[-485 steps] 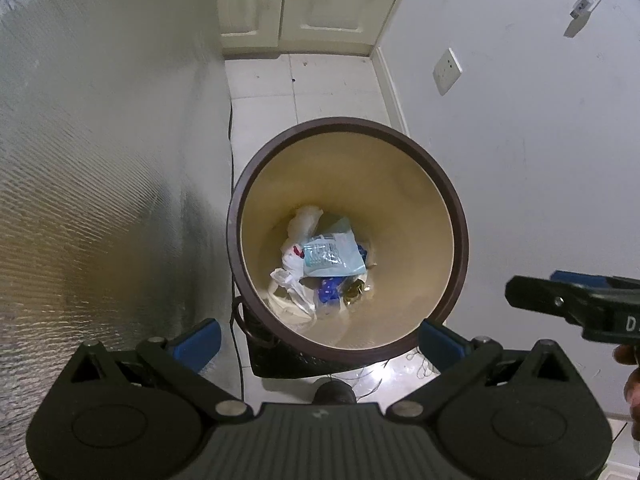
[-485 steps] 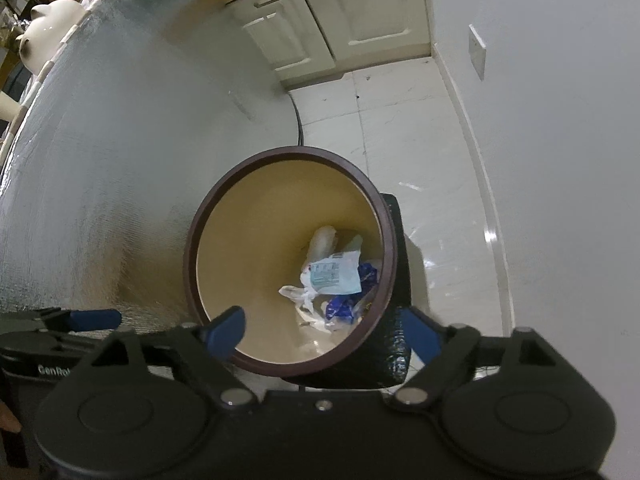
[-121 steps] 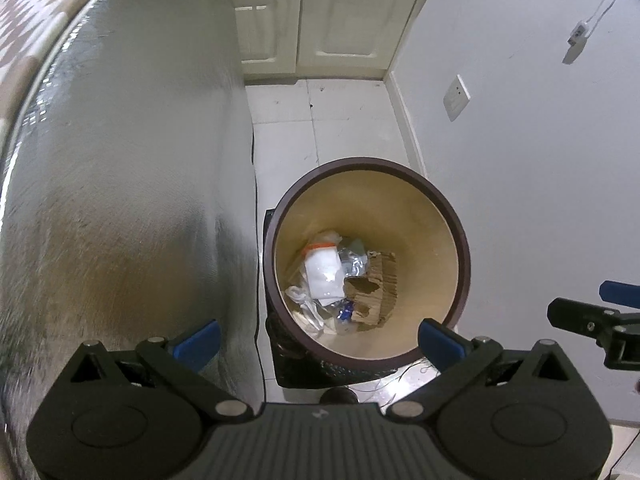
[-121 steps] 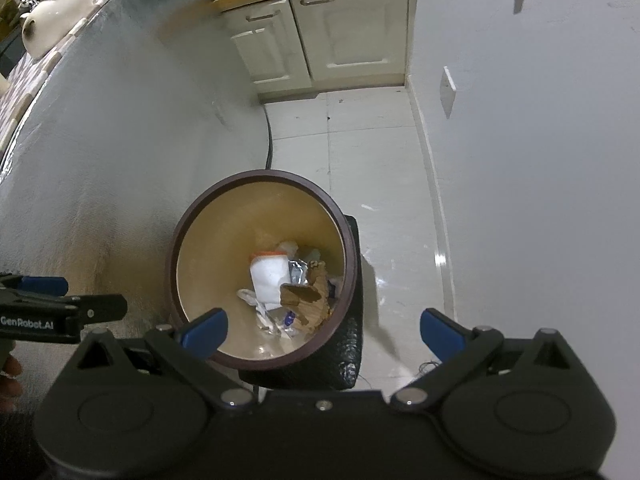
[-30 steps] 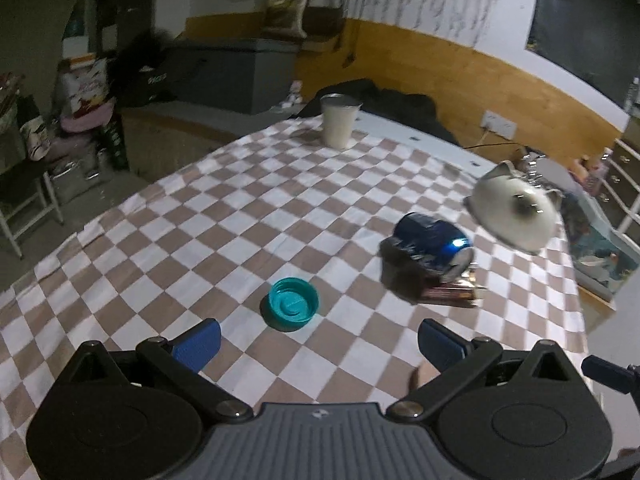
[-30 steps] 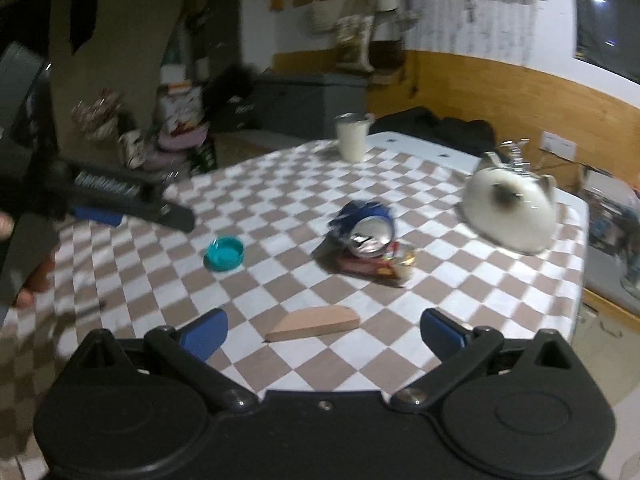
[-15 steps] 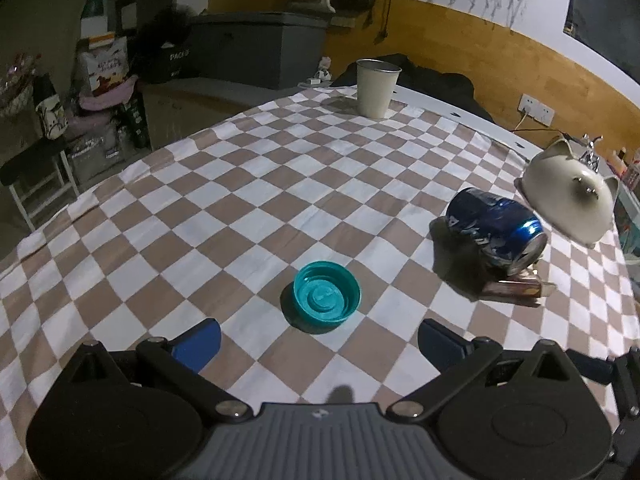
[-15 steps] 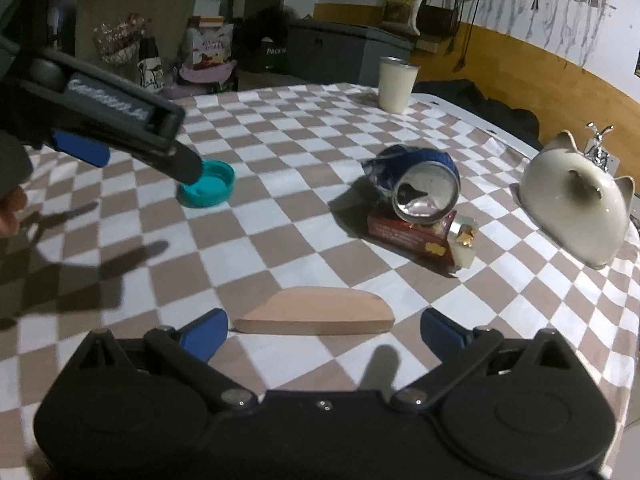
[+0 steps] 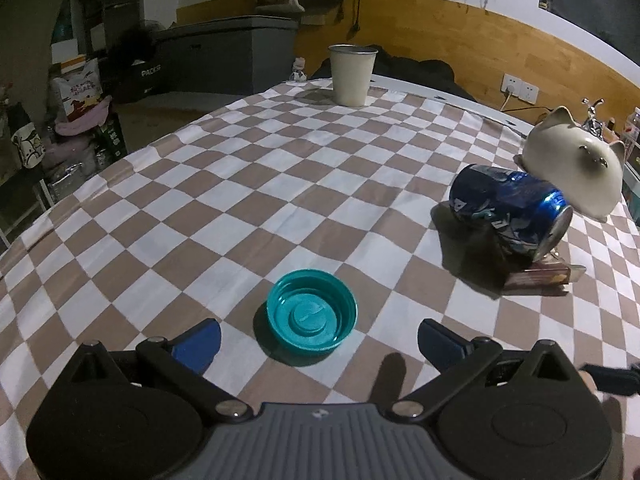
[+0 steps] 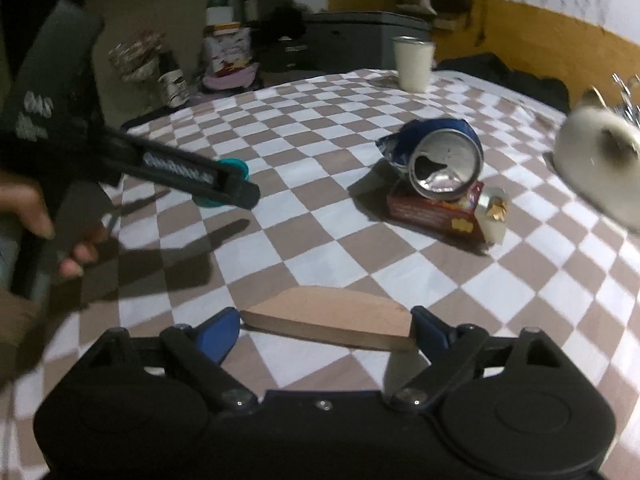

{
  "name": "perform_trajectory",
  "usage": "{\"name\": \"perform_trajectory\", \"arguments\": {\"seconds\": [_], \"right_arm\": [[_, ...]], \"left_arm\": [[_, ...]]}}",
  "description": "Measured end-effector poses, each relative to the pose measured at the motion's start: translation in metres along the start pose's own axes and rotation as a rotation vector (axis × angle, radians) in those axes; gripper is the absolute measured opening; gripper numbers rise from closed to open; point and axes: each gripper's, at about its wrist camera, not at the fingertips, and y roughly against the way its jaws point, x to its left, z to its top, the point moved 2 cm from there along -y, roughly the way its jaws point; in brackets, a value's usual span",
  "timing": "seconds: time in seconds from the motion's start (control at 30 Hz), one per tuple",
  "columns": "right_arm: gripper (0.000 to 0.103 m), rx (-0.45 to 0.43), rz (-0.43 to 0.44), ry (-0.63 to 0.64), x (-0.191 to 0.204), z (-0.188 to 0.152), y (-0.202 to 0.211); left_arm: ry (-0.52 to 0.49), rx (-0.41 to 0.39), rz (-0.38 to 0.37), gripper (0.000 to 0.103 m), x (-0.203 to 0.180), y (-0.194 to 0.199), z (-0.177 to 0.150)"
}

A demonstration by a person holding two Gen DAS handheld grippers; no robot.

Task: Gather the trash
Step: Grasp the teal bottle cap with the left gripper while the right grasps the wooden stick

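Note:
A teal plastic lid [image 9: 312, 313] lies on the checkered tablecloth [image 9: 240, 184], just in front of and between the fingers of my open left gripper [image 9: 318, 344]. A flat tan cardboard piece [image 10: 326, 322] lies between the fingers of my open right gripper [image 10: 325, 330], apparently untouched. A crushed blue can [image 9: 510, 210] rests on a red snack wrapper [image 9: 538, 276] to the right; the can [image 10: 440, 160] and wrapper [image 10: 438, 210] also show in the right wrist view. The left gripper body [image 10: 188, 172] partly hides the lid [image 10: 236, 168] there.
A cream metal cup [image 9: 352, 74] stands at the table's far edge. A white cat-shaped ceramic pot [image 9: 576, 164] sits at the far right behind the can. Bags, boxes and a grey bin stand on the floor beyond the table.
Both grippers have moved forward and lower over the table. The left has closed in on the teal lid; the right now has the cardboard piece between its fingers. Both stay open.

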Motion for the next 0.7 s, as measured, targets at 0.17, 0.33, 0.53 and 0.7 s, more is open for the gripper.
{"name": "perform_trajectory", "arguments": {"seconds": [0.17,0.33,0.53,0.7], "right_arm": [[0.103,0.011,-0.026,-0.121,0.004,0.0,0.0],[0.103,0.028,-0.112,-0.19,0.012,0.003,-0.003],[0.103,0.043,-0.178,-0.234,0.015,0.007,-0.009],[0.099,0.027,-0.197,-0.113,0.025,-0.003,-0.008]], "left_arm": [[-0.032,0.013,0.012,0.091,-0.003,-0.01,0.0],[-0.054,0.005,0.02,0.083,-0.007,-0.013,0.001],[-0.065,0.002,0.003,0.063,-0.01,-0.008,0.002],[-0.052,0.01,0.004,0.05,-0.004,-0.003,0.0]]}}
